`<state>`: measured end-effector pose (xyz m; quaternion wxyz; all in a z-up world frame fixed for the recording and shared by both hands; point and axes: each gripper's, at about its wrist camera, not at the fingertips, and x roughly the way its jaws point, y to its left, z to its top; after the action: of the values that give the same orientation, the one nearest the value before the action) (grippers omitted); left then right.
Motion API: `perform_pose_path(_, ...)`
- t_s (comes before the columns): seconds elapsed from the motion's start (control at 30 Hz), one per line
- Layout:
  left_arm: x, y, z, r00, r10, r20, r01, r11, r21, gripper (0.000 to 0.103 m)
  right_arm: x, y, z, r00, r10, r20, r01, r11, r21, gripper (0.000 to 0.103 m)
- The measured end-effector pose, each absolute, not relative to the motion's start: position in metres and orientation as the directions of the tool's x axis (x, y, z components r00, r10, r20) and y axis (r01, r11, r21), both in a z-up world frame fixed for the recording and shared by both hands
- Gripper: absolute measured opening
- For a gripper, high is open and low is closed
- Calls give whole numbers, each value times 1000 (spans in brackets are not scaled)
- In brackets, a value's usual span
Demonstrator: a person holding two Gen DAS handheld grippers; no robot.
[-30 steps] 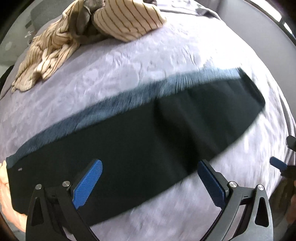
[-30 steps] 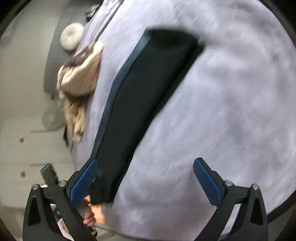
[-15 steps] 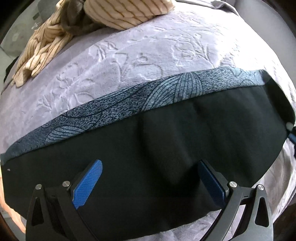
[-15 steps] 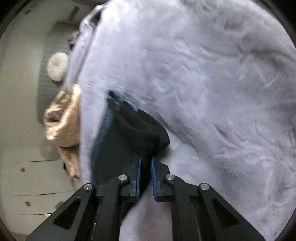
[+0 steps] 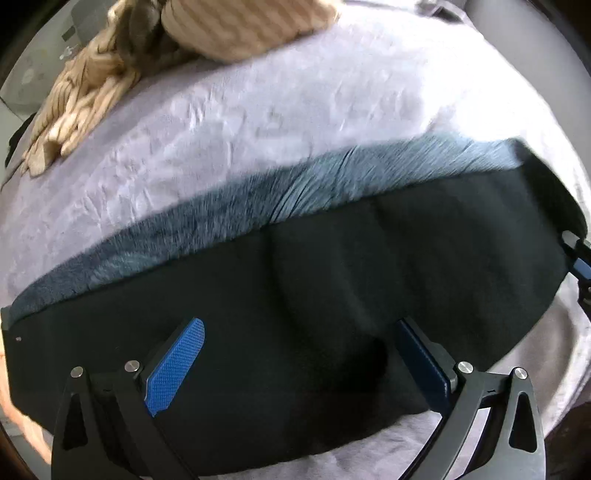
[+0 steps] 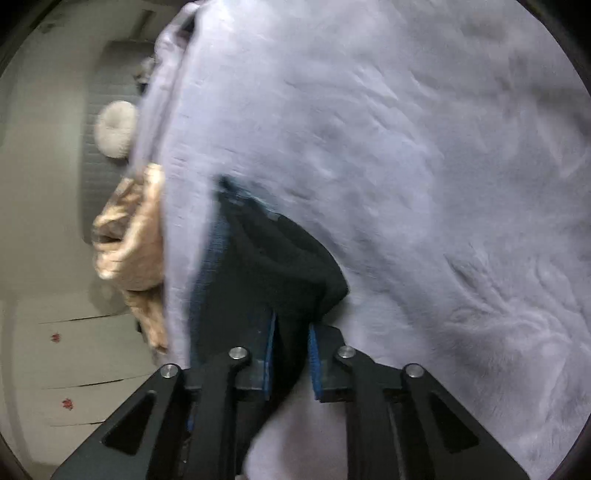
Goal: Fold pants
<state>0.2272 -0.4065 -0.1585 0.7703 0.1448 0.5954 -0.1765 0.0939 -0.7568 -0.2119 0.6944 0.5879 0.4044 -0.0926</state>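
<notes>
Left wrist view: dark pants (image 5: pixel 332 295) lie in a long strip across the lavender bedspread (image 5: pixel 295 110), left gripper (image 5: pixel 299 365) spread wide above them, gripping nothing. Right wrist view: right gripper (image 6: pixel 291 354) has the pants' end bunched between its jaws, which are easing open slightly.

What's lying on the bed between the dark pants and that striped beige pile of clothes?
Nothing: the left wrist view shows only bare lavender bedspread between the pants and the striped beige clothes.
</notes>
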Motion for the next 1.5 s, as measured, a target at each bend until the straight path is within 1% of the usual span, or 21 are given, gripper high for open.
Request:
perform_pose_path(0.03,227,-407,-157,241,-107,-965,450,893,14,103,91,-755,-203,668,337,-664,583,319,748,16)
perform_pose_path(0.07,226,-409,-162,240,-106,-965,458,889,16,103,88,-754,-202,657,330,-678,588,339,734,16)
perform_pose_path(0.17,228,-410,-190,178,-90,-980,446,895,-1,103,78,-754,-224,578,335,-744,653,358,668,18)
perform_pose_path(0.23,228,-410,-191,187,-92,-978,446,895,1,103,70,-752,-234,604,351,-715,644,313,698,19)
perform_pose_path(0.27,228,-409,-189,188,-95,-978,452,892,1,103,68,-750,-231,616,347,-707,632,319,706,23)
perform_pose_path(0.3,228,-408,-189,182,-101,-978,457,889,-7,103,68,-749,-228,615,347,-708,623,336,706,29)
perform_pose_path(0.4,235,-407,-181,161,-100,-982,458,889,-15,103,73,-742,-220,598,355,-719,610,381,695,38)
perform_pose_path(0.43,240,-403,-175,174,-93,-980,452,892,-5,103,74,-740,-217,591,353,-725,608,396,688,38)
perform_pose_path(0.53,252,-397,-149,285,-113,-952,421,907,18,103,75,-734,-206,581,337,-741,607,427,670,38)
perform_pose_path(0.6,270,-394,-142,338,-96,-936,380,924,42,103,67,-731,-198,575,321,-753,605,453,655,38)
perform_pose_path(0.7,302,-398,-163,323,-9,-946,325,940,102,103,65,-719,-189,559,307,-770,600,490,632,38)
perform_pose_path(0.77,317,-399,-181,302,6,-953,302,948,102,103,63,-711,-187,547,312,-777,597,505,623,38)
perform_pose_path(0.83,320,-396,-175,306,5,-952,269,959,91,103,60,-705,-185,536,326,-779,588,518,621,38)
perform_pose_path(0.93,308,-397,-159,304,-6,-953,300,950,90,103,58,-697,-180,533,340,-775,563,541,625,39)
perform_pose_path(1.03,289,-395,-146,301,-26,-953,352,932,86,103,58,-695,-182,535,358,-765,557,532,638,43)
perform_pose_path(1.1,274,-390,-139,292,-55,-955,376,924,62,103,61,-695,-182,545,358,-758,557,521,647,43)
perform_pose_path(1.2,252,-394,-143,251,-89,-964,401,916,19,103,61,-700,-184,568,354,-743,560,496,664,43)
perform_pose_path(1.43,231,-419,-149,203,-97,-974,422,907,-2,103,66,-706,-187,568,348,-746,574,483,662,45)
perform_pose_path(1.5,226,-424,-149,198,-96,-976,420,908,-4,103,66,-706,-188,565,350,-747,575,483,661,51)
